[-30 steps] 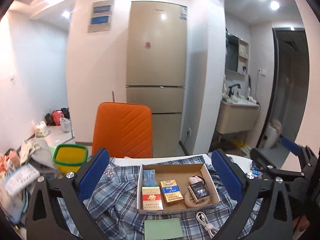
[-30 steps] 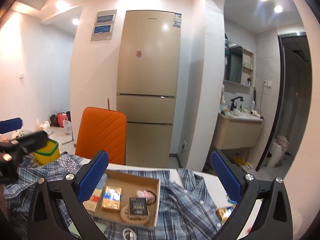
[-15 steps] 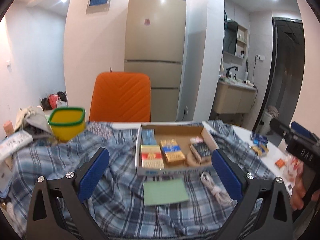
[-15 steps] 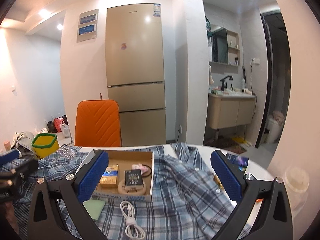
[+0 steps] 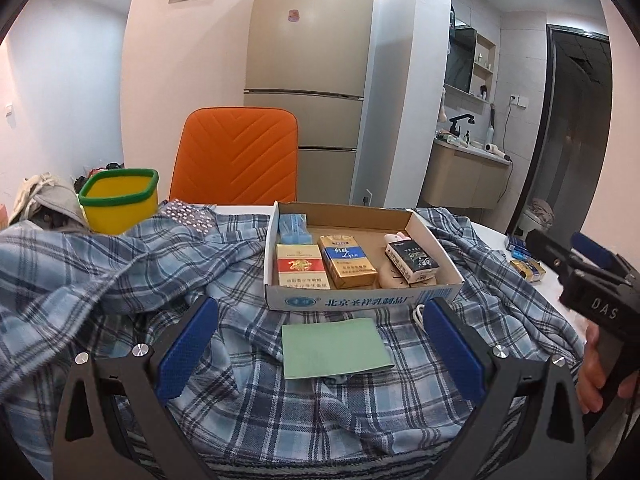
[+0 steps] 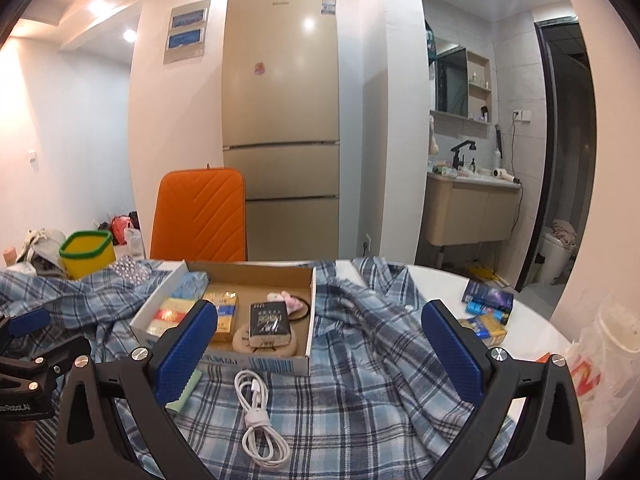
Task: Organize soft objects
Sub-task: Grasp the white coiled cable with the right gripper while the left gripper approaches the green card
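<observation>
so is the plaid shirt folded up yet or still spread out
Spread out, not folded. The plaid shirt lies rumpled across the table, with the cardboard box, green card and white cable lying on it.

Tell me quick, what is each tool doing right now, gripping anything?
Left tool: open, holding nothing, above the plaid shirt and green card.
Right tool: open, holding nothing, above the white cable.

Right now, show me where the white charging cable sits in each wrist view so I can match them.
Left wrist: the white charging cable is mostly hidden, only a loop peeking out beside the left gripper's right finger, below the box's front right corner.
Right wrist: it lies in full, coiled on the plaid shirt, lower centre.
Shared landmark: the cardboard box just behind it.
</observation>
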Action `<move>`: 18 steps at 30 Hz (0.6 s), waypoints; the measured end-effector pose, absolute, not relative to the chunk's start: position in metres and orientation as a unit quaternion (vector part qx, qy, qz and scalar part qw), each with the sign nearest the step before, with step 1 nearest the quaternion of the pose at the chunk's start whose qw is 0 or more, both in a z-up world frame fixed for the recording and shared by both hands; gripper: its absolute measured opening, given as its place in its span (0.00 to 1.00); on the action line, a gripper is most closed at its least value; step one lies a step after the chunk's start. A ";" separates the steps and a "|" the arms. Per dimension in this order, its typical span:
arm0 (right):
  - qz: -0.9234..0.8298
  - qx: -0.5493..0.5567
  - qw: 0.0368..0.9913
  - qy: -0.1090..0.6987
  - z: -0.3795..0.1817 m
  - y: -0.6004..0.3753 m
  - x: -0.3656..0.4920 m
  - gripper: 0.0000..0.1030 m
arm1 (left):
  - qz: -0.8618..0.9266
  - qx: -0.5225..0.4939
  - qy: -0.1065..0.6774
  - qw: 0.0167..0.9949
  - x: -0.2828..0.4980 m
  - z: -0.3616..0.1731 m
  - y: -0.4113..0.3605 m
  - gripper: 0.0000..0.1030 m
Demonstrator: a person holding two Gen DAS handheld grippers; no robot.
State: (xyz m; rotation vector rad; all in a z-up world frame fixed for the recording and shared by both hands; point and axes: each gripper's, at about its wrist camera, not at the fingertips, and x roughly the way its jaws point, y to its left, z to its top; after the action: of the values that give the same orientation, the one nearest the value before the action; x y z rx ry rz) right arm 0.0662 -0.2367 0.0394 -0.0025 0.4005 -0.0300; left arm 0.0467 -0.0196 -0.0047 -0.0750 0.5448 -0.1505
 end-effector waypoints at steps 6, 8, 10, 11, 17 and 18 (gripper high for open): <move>-0.007 -0.009 0.974 0.226 0.023 -0.232 0.076 1.00 | -0.069 -0.030 0.290 0.954 0.054 -0.019 -0.020 0.99; -0.006 -0.010 0.973 0.231 0.020 -0.231 0.078 1.00 | -0.068 -0.032 0.295 0.953 0.056 -0.021 -0.019 0.99; -0.005 -0.010 0.972 0.233 0.019 -0.231 0.079 1.00 | -0.070 -0.034 0.299 0.951 0.056 -0.023 -0.019 0.99; -0.004 -0.009 0.972 0.236 0.018 -0.231 0.079 1.00 | -0.070 -0.034 0.300 0.951 0.057 -0.023 -0.019 0.99; -0.003 -0.006 0.970 0.242 0.016 -0.233 0.081 1.00 | -0.070 -0.029 0.302 0.950 0.057 -0.025 -0.020 0.99; -0.003 -0.006 0.970 0.242 0.016 -0.233 0.081 1.00 | -0.069 -0.029 0.302 0.950 0.057 -0.025 -0.020 0.99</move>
State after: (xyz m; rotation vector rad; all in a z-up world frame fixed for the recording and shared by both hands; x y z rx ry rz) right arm 0.0809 -0.2332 0.0159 -0.0112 0.4885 -0.0066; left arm 0.0572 -0.0201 -0.0246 -0.0584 0.6139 -0.1410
